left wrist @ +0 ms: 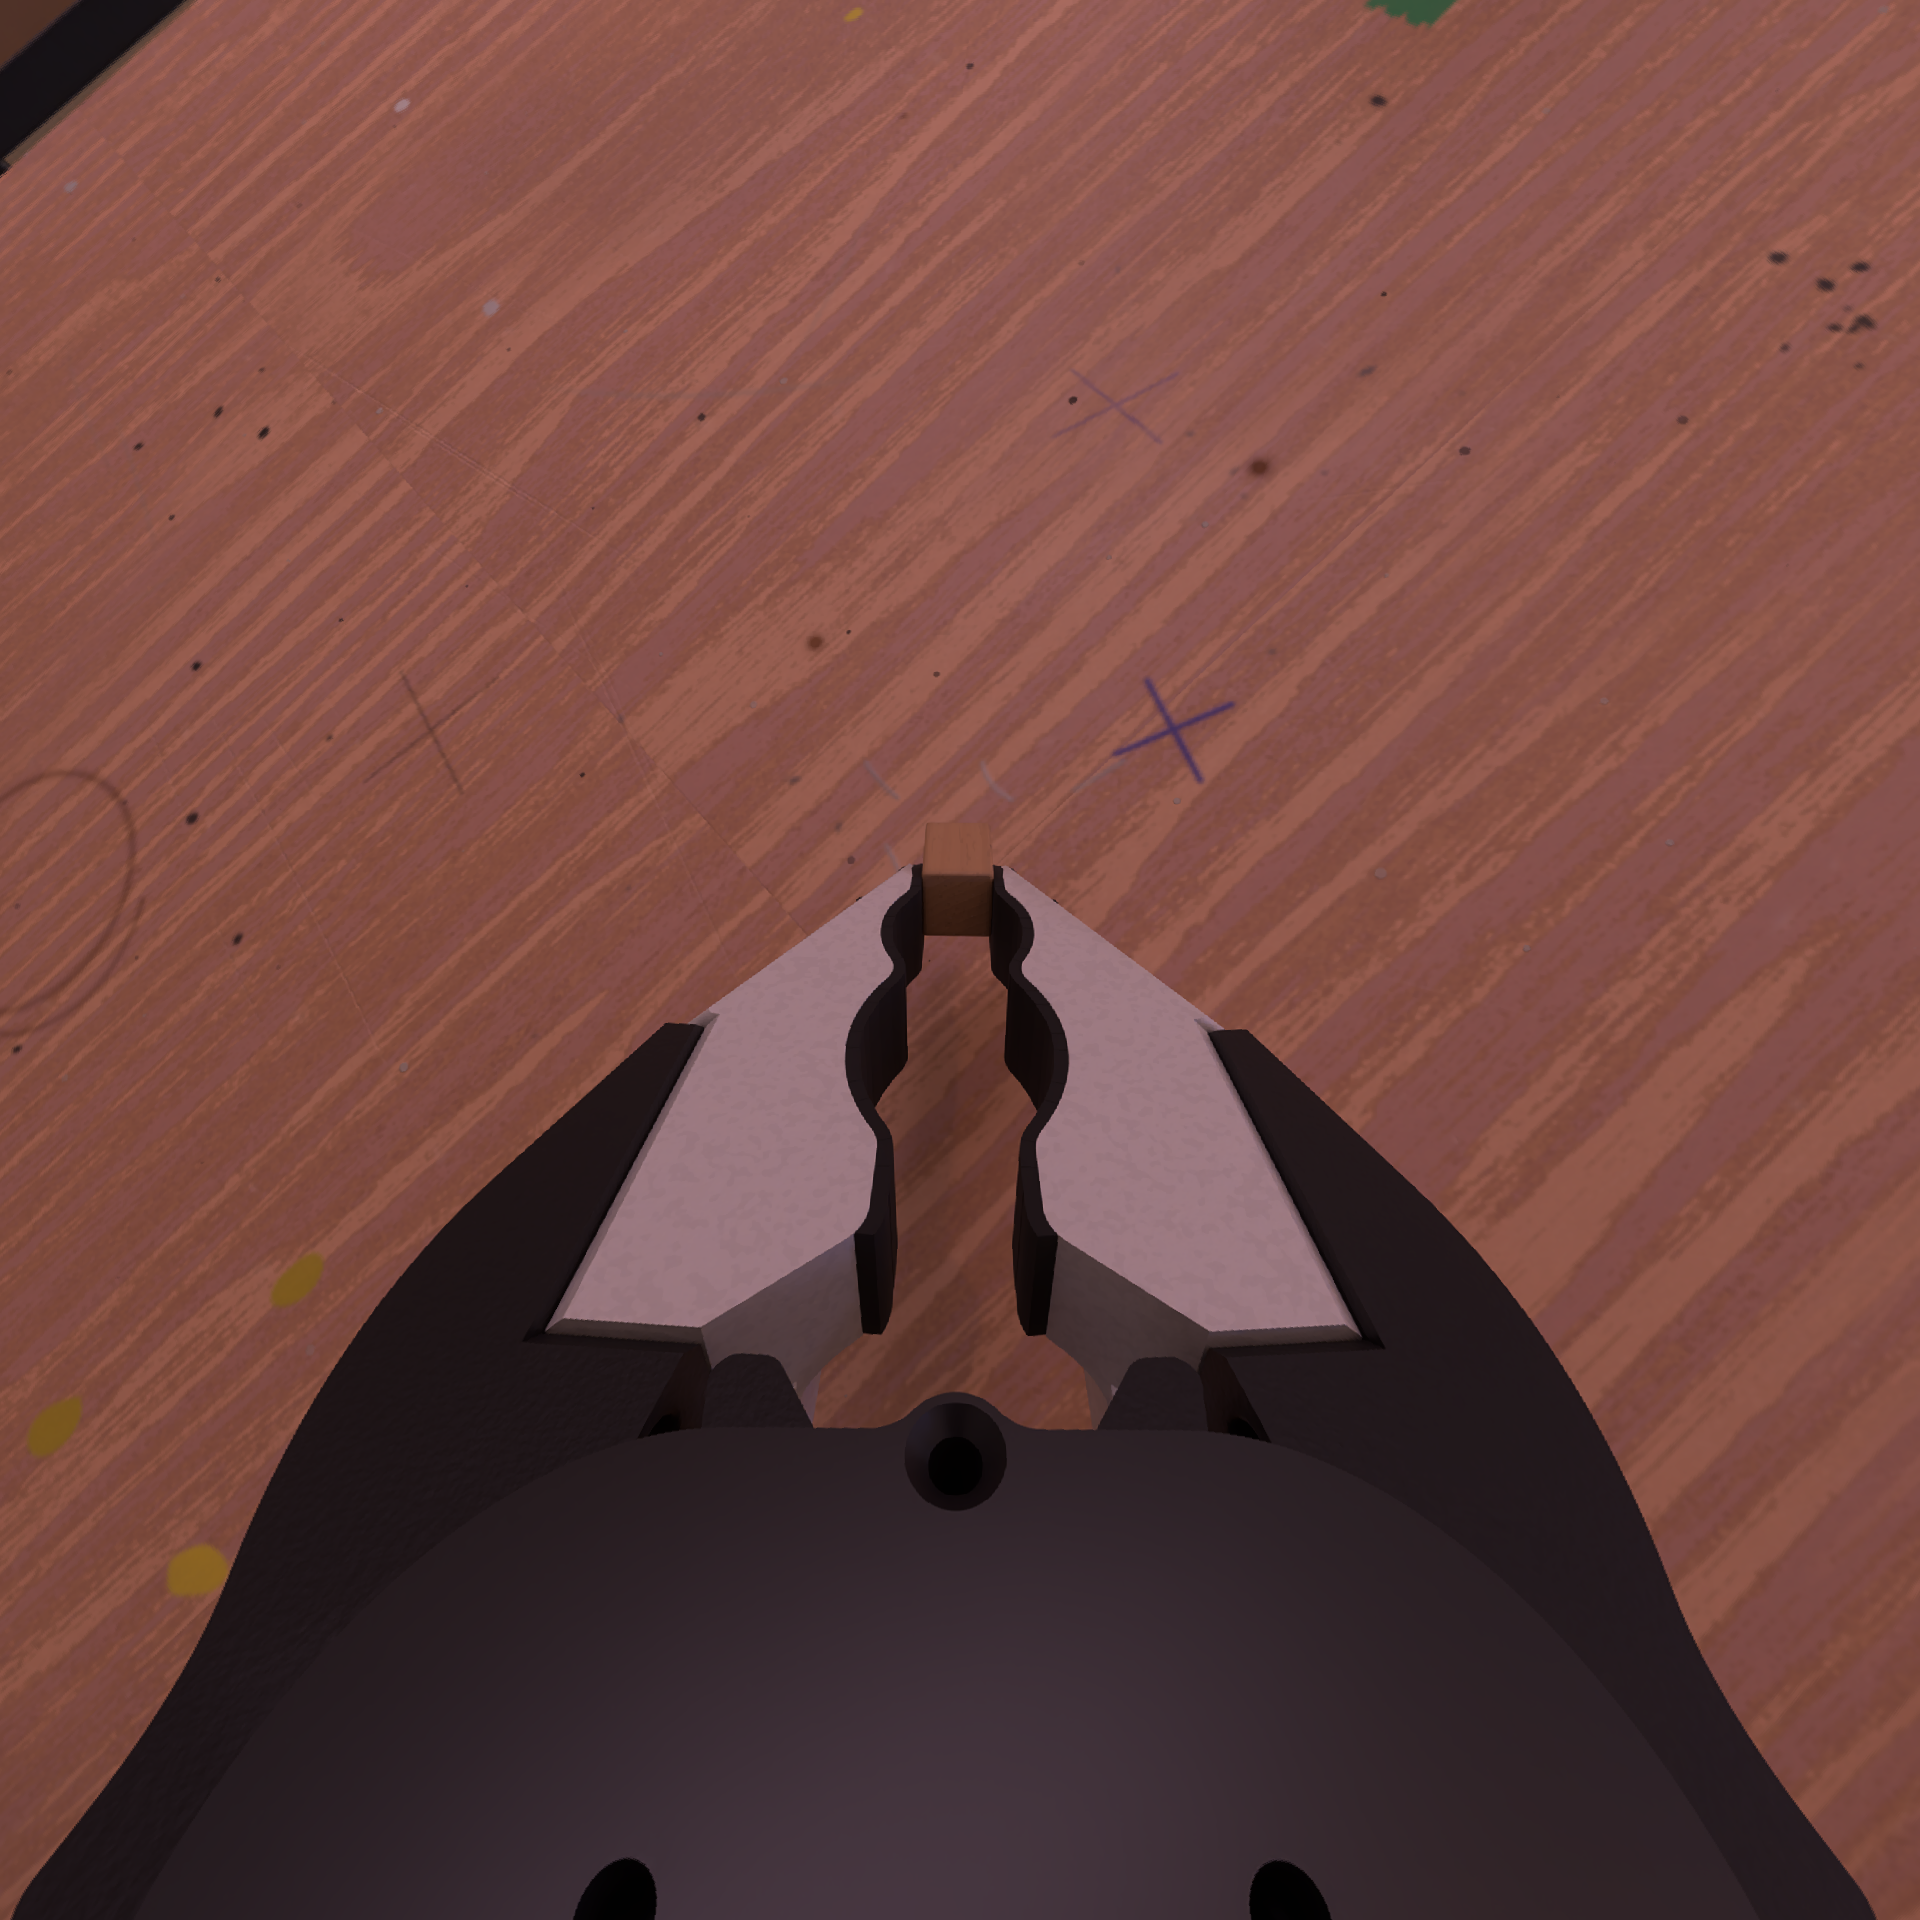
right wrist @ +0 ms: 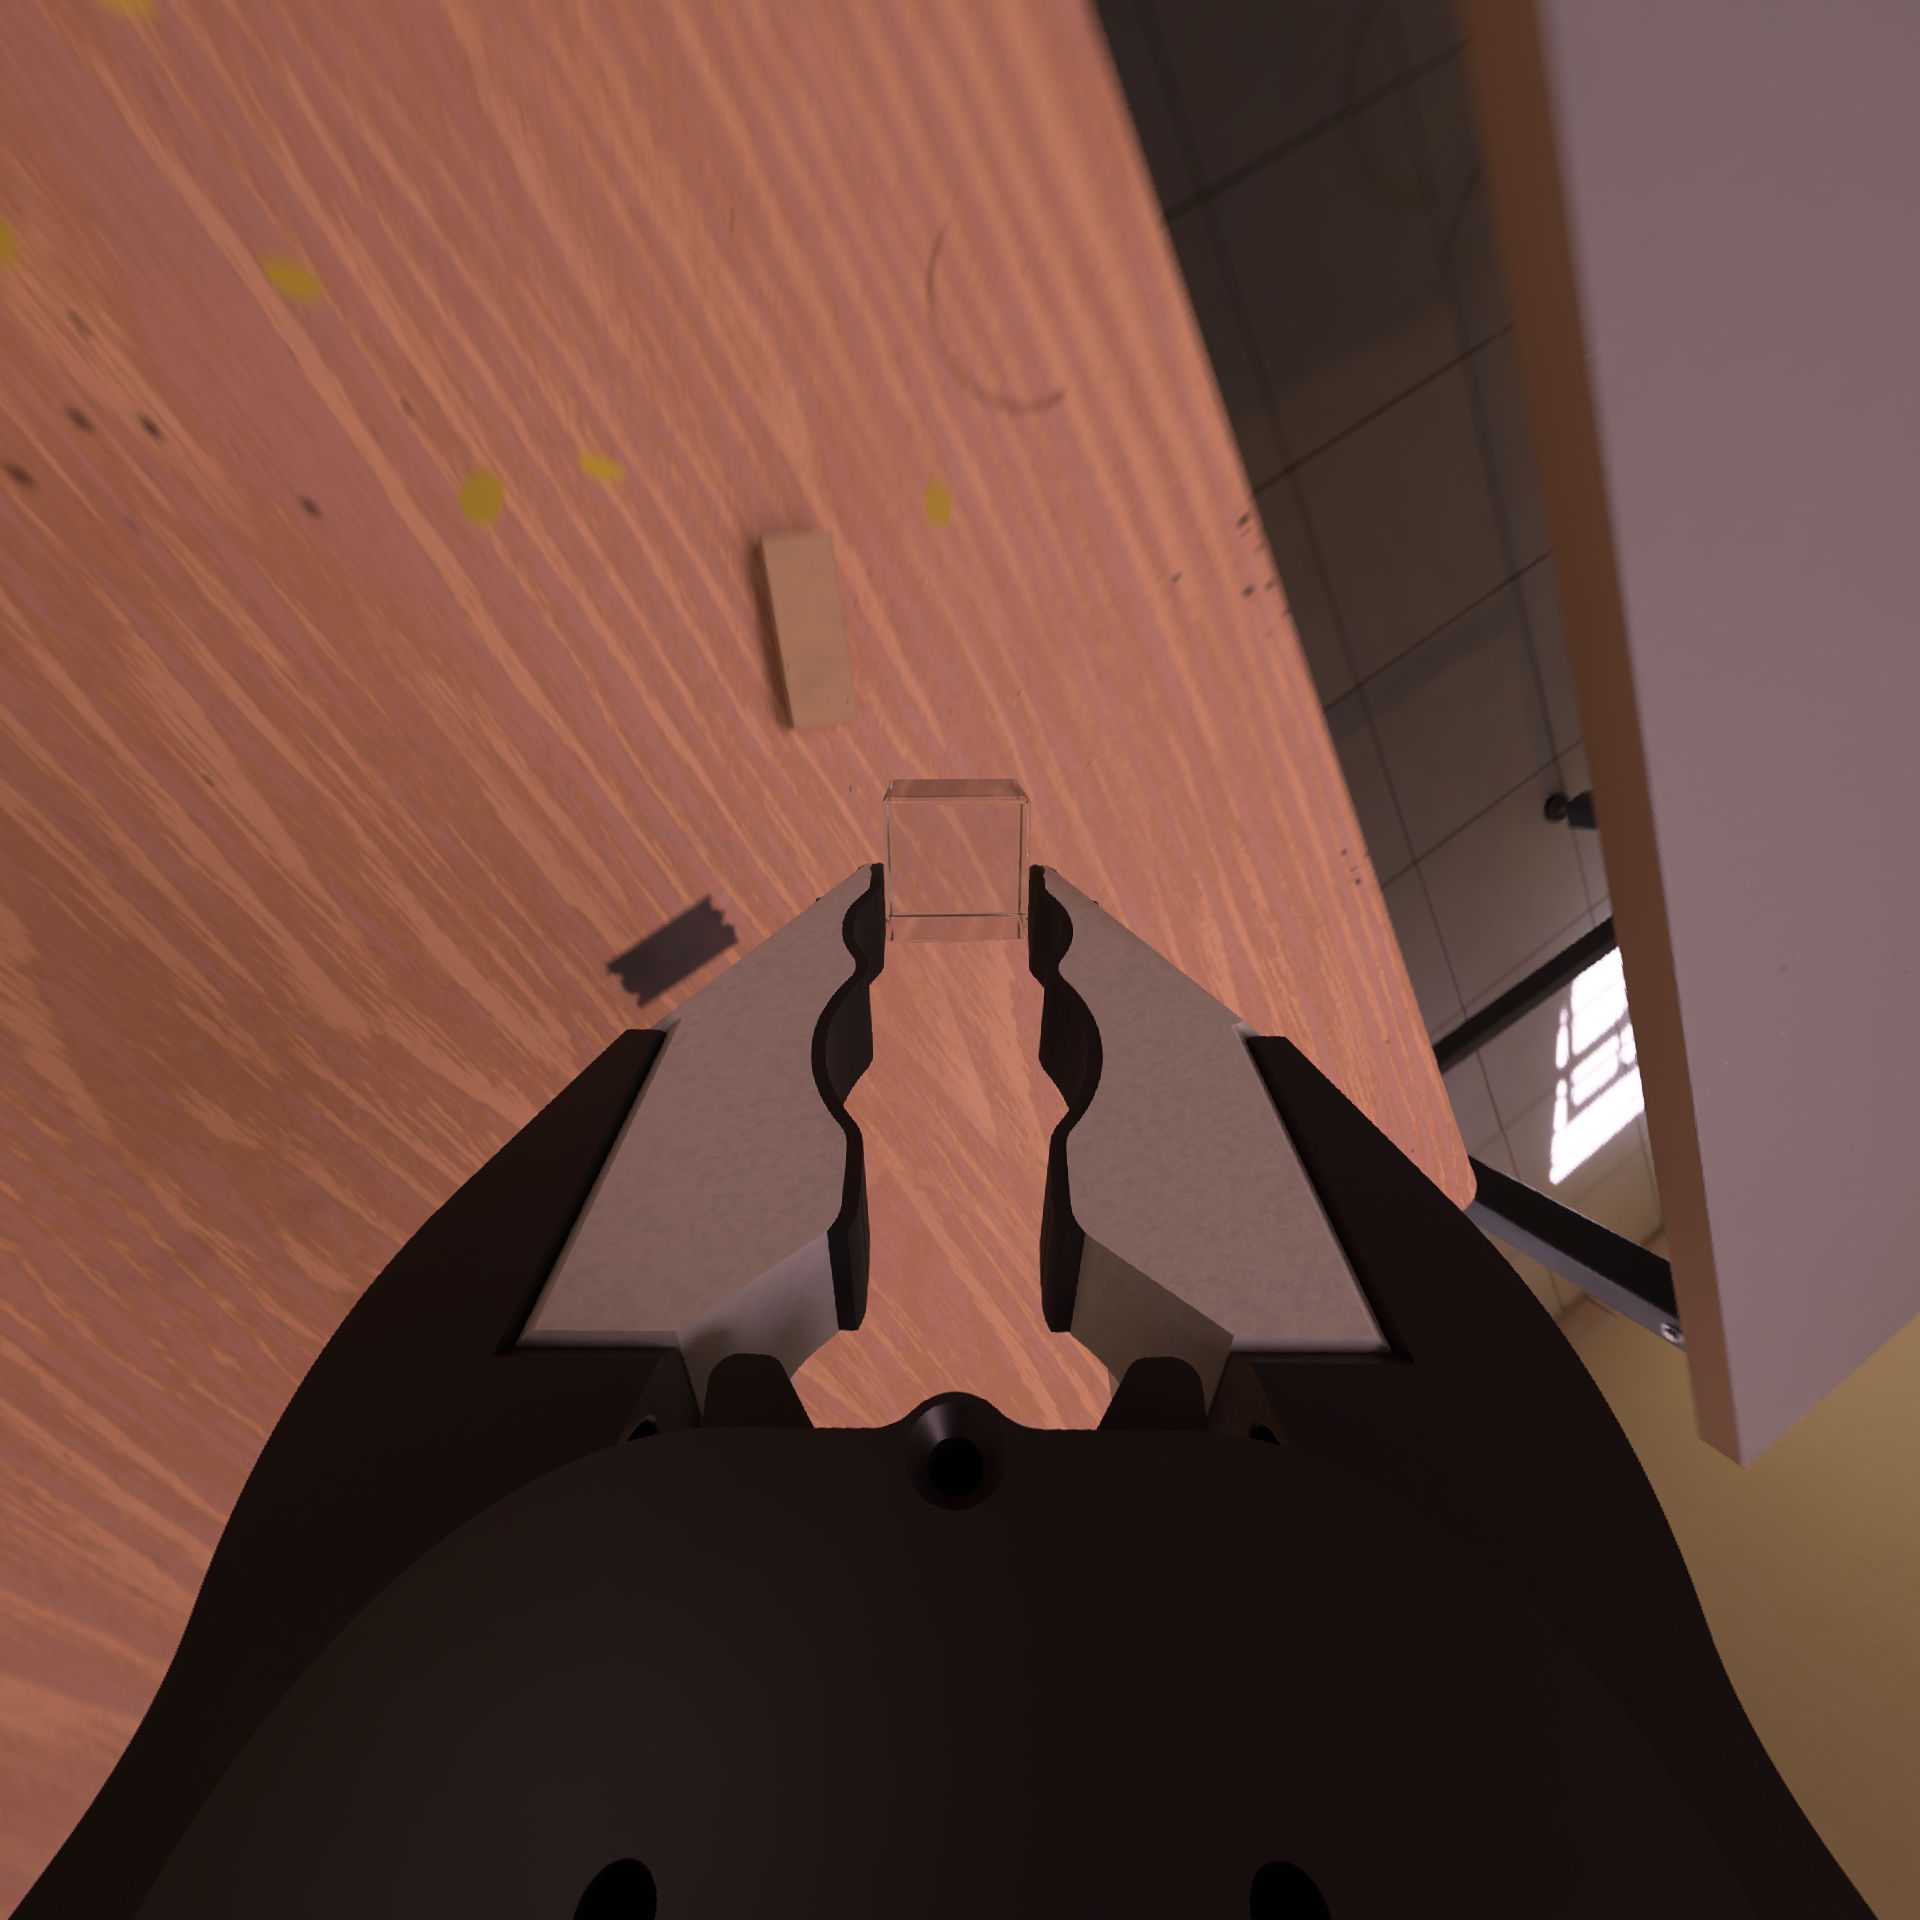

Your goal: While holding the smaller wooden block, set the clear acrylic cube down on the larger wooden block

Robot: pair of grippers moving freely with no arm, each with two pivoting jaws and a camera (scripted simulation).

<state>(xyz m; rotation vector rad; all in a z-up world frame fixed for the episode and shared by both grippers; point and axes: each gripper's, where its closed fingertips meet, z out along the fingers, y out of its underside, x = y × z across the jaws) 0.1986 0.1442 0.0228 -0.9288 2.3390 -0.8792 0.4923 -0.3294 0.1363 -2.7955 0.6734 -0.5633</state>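
In the left wrist view my left gripper (left wrist: pixel 957 902) is shut on the smaller wooden block (left wrist: pixel 956 878), a small brown cube pinched between the fingertips above the wooden table (left wrist: pixel 727 416). In the right wrist view my right gripper (right wrist: pixel 956 902) is shut on the clear acrylic cube (right wrist: pixel 956 862), held at the fingertips above the table. The larger wooden block (right wrist: pixel 808 629), a pale flat rectangle, lies on the table beyond the cube and slightly to its left, apart from it.
A dark strip of tape (right wrist: pixel 673 951) lies on the table left of the right gripper's fingers. The table's edge (right wrist: pixel 1340 727) runs close on the right, with a dark tiled floor and a pale panel (right wrist: pixel 1714 623) beyond. Pen crosses (left wrist: pixel 1174 729) and yellow paint spots (right wrist: pixel 481 497) mark the surface.
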